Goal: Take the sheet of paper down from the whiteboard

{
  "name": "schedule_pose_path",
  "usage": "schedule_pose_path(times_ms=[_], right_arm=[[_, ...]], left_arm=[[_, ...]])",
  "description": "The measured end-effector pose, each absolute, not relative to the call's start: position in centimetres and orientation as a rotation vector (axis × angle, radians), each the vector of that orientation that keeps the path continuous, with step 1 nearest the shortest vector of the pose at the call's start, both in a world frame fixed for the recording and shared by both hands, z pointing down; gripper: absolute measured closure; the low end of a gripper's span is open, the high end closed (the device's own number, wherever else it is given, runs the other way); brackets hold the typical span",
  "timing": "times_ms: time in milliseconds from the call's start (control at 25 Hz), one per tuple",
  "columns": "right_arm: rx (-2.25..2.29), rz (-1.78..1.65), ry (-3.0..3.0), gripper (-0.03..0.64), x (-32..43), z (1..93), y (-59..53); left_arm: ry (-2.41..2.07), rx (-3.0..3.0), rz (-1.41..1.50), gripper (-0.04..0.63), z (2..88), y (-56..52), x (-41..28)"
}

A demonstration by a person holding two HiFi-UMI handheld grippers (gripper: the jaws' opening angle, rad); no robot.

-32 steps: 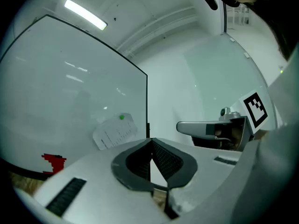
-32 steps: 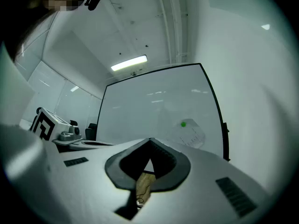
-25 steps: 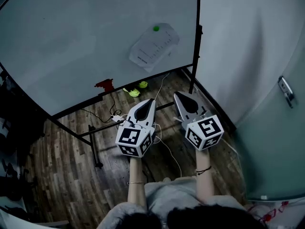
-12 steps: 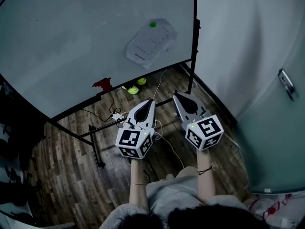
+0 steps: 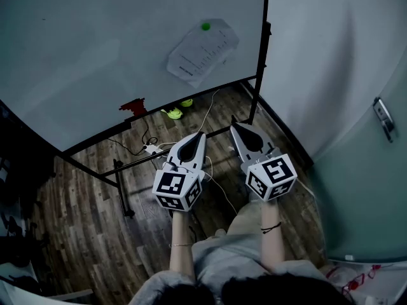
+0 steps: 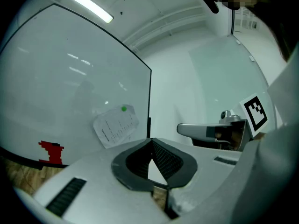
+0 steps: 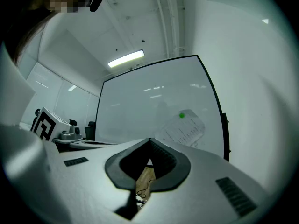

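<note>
A white sheet of paper (image 5: 202,49) with printed lines hangs tilted on the whiteboard (image 5: 95,56), pinned by a green magnet (image 5: 205,26) near the board's right edge. The paper (image 6: 116,125) and the paper (image 7: 183,129) show in both gripper views, ahead of the jaws and well apart from them. My left gripper (image 5: 201,134) is shut with nothing in it, its tips meeting (image 6: 151,140). My right gripper (image 5: 233,125) is also shut and empty, its tips together (image 7: 150,140). Both point level toward the board, side by side in front of the person.
A red eraser (image 5: 133,107) sits on the board's lower rail. The black stand frame (image 5: 121,189) rests on the wood floor with cables (image 5: 213,170) and yellow-green objects (image 5: 178,108). A white wall (image 5: 318,62) and a door with a handle (image 5: 383,119) stand at the right.
The view has shifted slightly, with the paper and board a little higher in the frame. Both grippers stay shut and keep their places side by side.
</note>
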State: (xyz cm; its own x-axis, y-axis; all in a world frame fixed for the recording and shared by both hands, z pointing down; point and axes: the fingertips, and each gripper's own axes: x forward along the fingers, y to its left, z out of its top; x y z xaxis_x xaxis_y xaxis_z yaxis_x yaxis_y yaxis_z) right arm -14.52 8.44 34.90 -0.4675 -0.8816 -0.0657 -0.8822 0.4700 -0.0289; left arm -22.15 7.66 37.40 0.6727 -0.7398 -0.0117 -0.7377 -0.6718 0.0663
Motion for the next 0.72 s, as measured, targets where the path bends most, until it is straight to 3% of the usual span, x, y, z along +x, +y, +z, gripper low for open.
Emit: schedule_pose_path(times_ms=[720], right_arm=[[-1.386,0.009,2.713,0.618,-13.1,33.0,-3.4]], left_arm=[[-1.420,2.758,-0.055,0.591,35.8,-2.2,-20.5]])
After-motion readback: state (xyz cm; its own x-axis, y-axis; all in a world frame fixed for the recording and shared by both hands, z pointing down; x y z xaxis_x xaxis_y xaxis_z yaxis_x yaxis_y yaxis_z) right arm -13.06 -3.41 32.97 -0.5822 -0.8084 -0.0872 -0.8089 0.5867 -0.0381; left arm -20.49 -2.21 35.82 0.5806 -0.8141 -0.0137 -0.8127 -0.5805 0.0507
